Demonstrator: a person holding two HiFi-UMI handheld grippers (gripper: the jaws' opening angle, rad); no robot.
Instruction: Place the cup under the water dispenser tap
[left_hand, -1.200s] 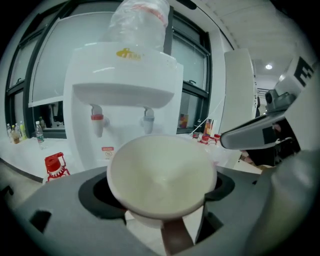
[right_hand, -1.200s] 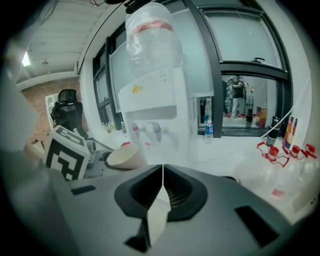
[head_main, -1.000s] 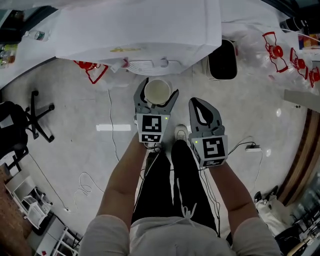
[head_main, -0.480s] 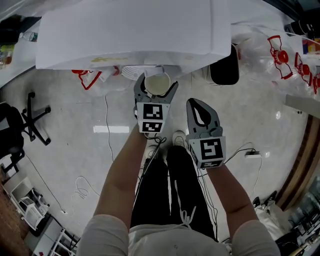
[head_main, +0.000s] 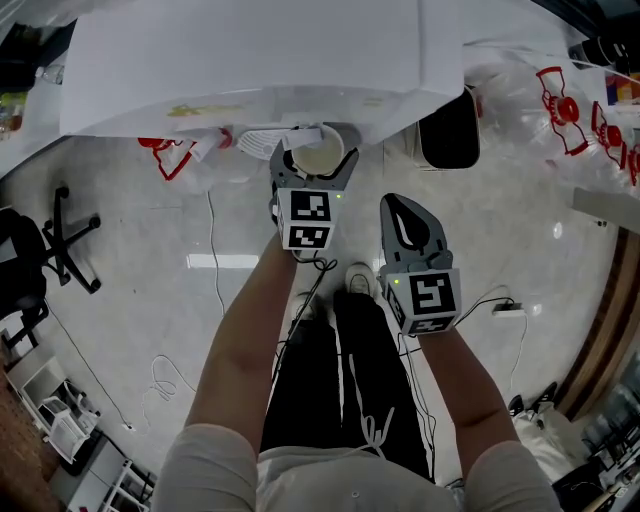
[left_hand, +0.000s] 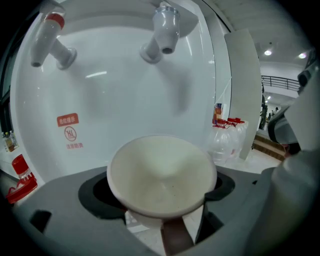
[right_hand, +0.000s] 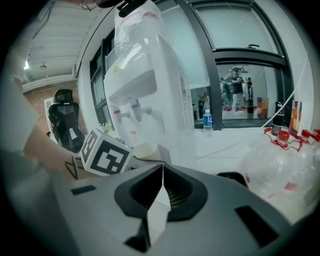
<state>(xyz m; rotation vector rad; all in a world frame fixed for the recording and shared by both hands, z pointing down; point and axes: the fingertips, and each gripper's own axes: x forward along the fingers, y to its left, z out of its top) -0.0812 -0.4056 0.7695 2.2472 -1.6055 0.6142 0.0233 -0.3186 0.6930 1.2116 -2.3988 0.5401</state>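
left gripper (head_main: 316, 160): jaws clamped round the white cup (left_hand: 161, 175), rim up so it can catch water
grey tap (left_hand: 165, 31): upper middle, cup sits below it (not quite lined up, I'd say)
right gripper (right_hand: 161, 170): jaws pinched together, empty, parked aside

A black office chair (head_main: 45, 245) stands at the left on the glossy pale floor (head_main: 130, 300). A dark container (head_main: 447, 128) sits near clear jugs with red handles (head_main: 560, 105). A white cable (head_main: 165, 375) loops across the floor.
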